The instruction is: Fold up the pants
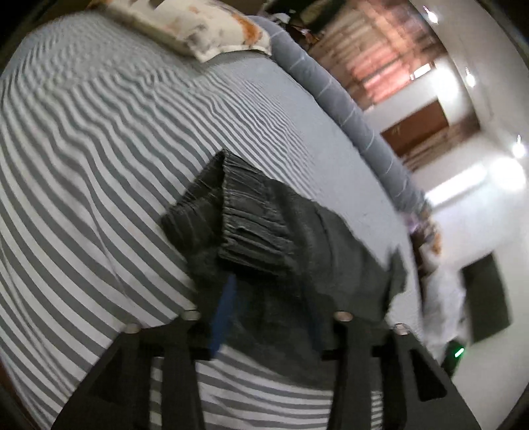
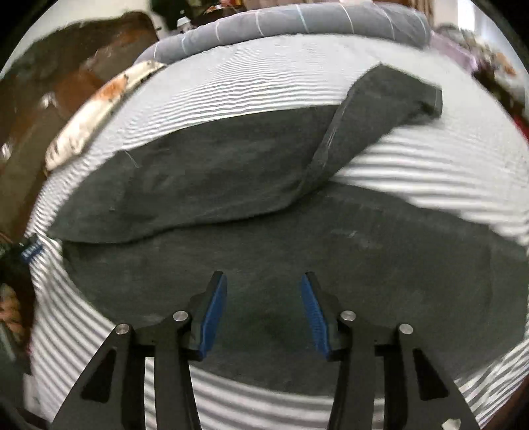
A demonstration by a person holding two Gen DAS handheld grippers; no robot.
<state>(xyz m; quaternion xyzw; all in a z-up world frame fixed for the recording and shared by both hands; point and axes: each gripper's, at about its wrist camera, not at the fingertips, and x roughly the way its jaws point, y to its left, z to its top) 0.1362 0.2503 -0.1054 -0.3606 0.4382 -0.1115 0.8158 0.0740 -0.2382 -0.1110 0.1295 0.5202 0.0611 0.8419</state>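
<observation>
A: So, where were the pants (image 2: 264, 205)?

B: Spread dark grey on the striped bedsheet (image 2: 231, 92), filling the middle of the right wrist view. One leg ran off toward 2 o'clock, its hem turned over; the broader part stretched toward 9 o'clock.

A: And the right gripper (image 2: 263, 311)?

B: It hovered over the cloth at 6 o'clock, jaws apart, blue pads (image 2: 213, 317) bare, grasping nothing.

A: The left gripper (image 1: 267, 317)?

B: Harder to read. The gathered waistband (image 1: 251, 231) hung across it and hid the tips. One blue pad showed at the fabric's edge, so it probably pinched cloth, but I could not tell for sure.

A: How should the fold have gone, in your judgement?

B: Carry the waistband low and level across the bed, away from the pillow (image 1: 198, 29) at 12 o'clock. The right should have pinned the lower layer flat, so edges met squarely without dragging wrinkles.
</observation>
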